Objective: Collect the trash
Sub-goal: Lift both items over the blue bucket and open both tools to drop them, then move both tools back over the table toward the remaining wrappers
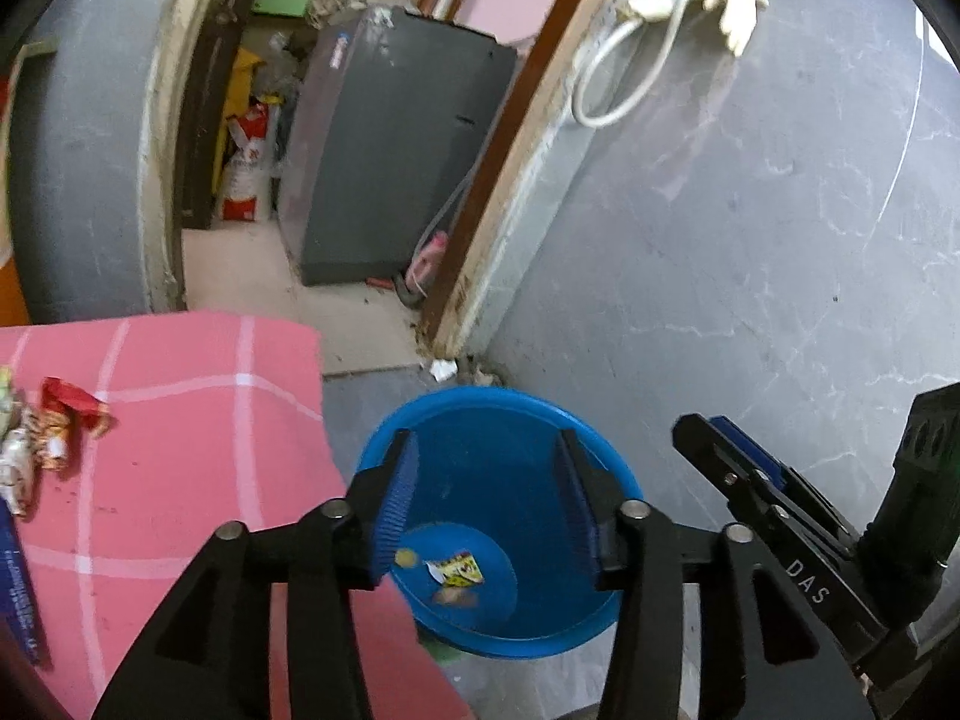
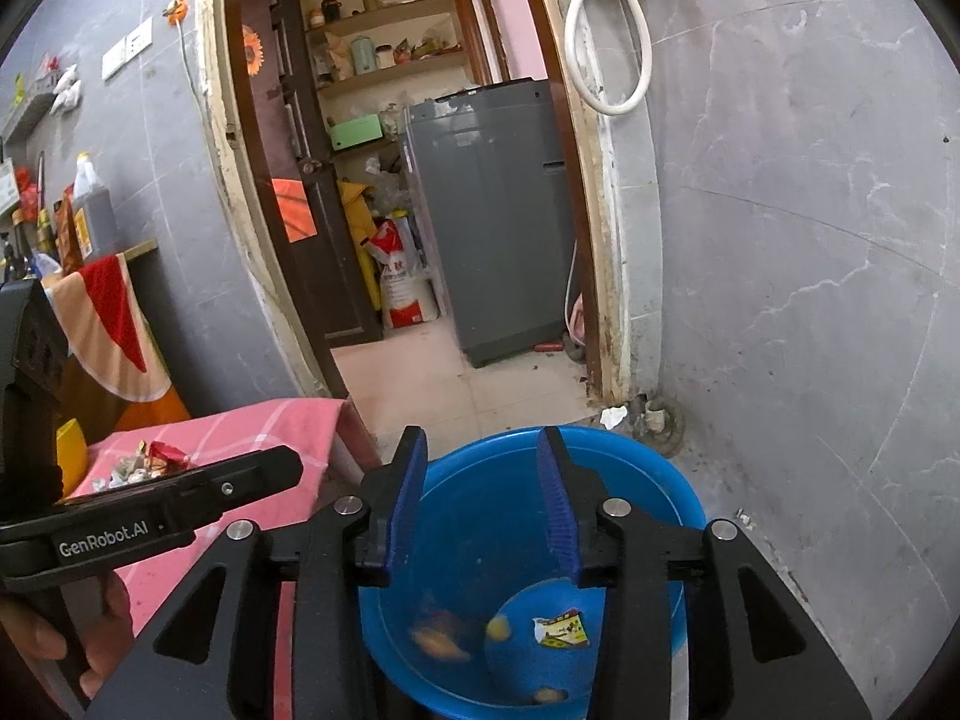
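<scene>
Blue basin [image 1: 384, 450]; pink cloth [image 1: 180, 420], white check lines; grey washing machine [image 2: 498, 210]; red wrapper [image 1: 72, 399].

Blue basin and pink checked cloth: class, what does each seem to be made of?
Blue basin: probably moulded plastic, smooth with a slight sheen, even colour and a thin rolled rim. Pink checked cloth: looks like woven fabric, matt, draping softly over the edge.

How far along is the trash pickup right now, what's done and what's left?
Done: a yellow wrapper and some blurred scraps lie in the blue basin. In hand: nothing; the left gripper and right gripper hang over the basin, jaws apart and empty. Left: the pile of wrappers on the pink cloth and a white scrap by the doorframe.
</scene>
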The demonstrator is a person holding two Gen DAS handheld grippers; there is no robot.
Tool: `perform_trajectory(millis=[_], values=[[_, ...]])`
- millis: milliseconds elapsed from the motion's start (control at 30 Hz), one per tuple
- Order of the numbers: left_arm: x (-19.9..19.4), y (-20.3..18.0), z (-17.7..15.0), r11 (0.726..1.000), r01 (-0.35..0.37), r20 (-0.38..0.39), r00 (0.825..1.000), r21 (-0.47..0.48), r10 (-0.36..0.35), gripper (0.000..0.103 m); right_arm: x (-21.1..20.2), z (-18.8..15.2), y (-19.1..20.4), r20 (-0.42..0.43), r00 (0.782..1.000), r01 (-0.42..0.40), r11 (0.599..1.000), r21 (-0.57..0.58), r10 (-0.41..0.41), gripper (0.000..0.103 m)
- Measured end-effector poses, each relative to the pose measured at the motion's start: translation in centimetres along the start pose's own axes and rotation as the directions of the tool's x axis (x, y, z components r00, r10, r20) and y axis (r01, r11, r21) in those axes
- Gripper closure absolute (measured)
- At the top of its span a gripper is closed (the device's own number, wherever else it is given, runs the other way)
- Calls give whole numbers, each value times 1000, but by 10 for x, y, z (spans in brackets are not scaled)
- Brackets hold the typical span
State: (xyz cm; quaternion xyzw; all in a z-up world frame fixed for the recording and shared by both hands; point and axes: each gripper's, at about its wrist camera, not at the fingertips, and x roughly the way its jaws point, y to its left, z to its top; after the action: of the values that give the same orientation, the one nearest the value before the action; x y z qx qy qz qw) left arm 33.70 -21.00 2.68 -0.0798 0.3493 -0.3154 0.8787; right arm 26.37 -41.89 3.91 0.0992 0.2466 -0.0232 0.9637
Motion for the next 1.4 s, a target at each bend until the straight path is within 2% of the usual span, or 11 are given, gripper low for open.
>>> perform_trajectory(millis=[200,300,367,433,467,567,700,1033,1400], values=[[-36,17,4,998,-62,93,994,-19,63,41,-11,7,7,46,999,-3,1000,-11,4,52],[-55,24,3,995,-95,140,985,-26,98,28,-19,11,14,76,997,-10,1000,-17,11,48],[-69,28,3,993,-118,179,976,-30,122,17,-23,13,18,96,995,-14,1000,-20,16,40],[-85,33,0,989,-146,223,963,-37,150,8,-29,16,23,124,992,-19,1000,-21,22,25],[-92,35,-1,986,-161,245,955,-40,166,4,-32,17,26,137,990,-26,999,-23,29,24],[-115,40,-5,978,-205,304,929,-46,209,2,-38,19,35,168,985,-41,999,-33,46,16],[-138,45,-9,961,-269,357,894,-59,272,2,-50,21,50,225,972,-57,997,-50,66,0],[-194,51,-26,931,-361,469,813,-61,345,2,-76,20,88,333,932,-118,988,-95,143,0],[-242,78,-47,883,-456,499,744,-108,445,2,-88,14,137,353,907,-181,969,-168,231,0]])
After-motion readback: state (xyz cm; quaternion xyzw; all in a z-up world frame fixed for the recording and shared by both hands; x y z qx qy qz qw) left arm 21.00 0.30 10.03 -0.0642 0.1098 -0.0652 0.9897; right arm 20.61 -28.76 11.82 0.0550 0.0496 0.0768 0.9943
